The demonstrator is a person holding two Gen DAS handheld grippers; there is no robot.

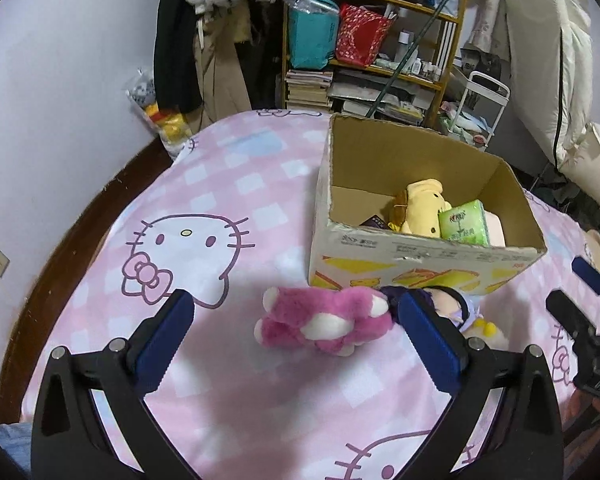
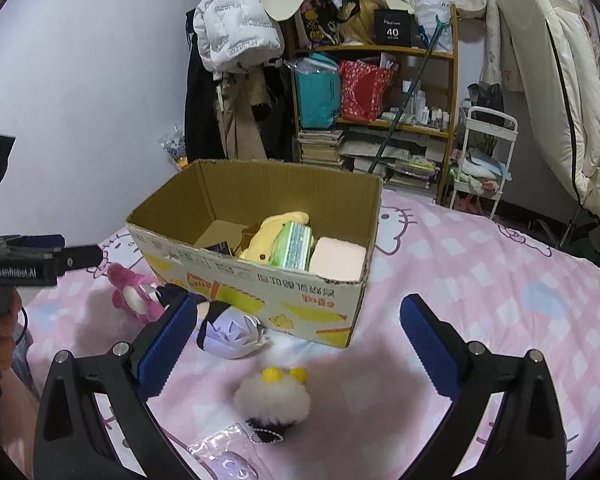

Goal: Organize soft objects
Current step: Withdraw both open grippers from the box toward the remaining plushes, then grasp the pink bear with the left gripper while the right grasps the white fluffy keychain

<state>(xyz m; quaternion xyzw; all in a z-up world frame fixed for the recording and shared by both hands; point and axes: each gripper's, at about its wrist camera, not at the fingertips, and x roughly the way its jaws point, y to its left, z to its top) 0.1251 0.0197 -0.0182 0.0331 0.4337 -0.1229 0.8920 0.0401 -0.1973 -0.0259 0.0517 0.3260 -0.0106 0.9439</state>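
A: Pink cat-print bedspread [image 1: 228,160]; cardboard box [image 1: 420,252] already holds plush. Step?

B: Approach. Left gripper [image 1: 296,320] spread wide, empty, over the pink plush bear [image 1: 324,322]. Right gripper [image 2: 296,324] spread, empty.

A: Next?

B: Likely lower, pinch bear, carry to box.

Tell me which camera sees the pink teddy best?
The left wrist view: the pink teddy lies whole on the bedsheet, between the open left hand-held gripper fingers. The right wrist view shows it small at the left, partly hidden behind a finger.
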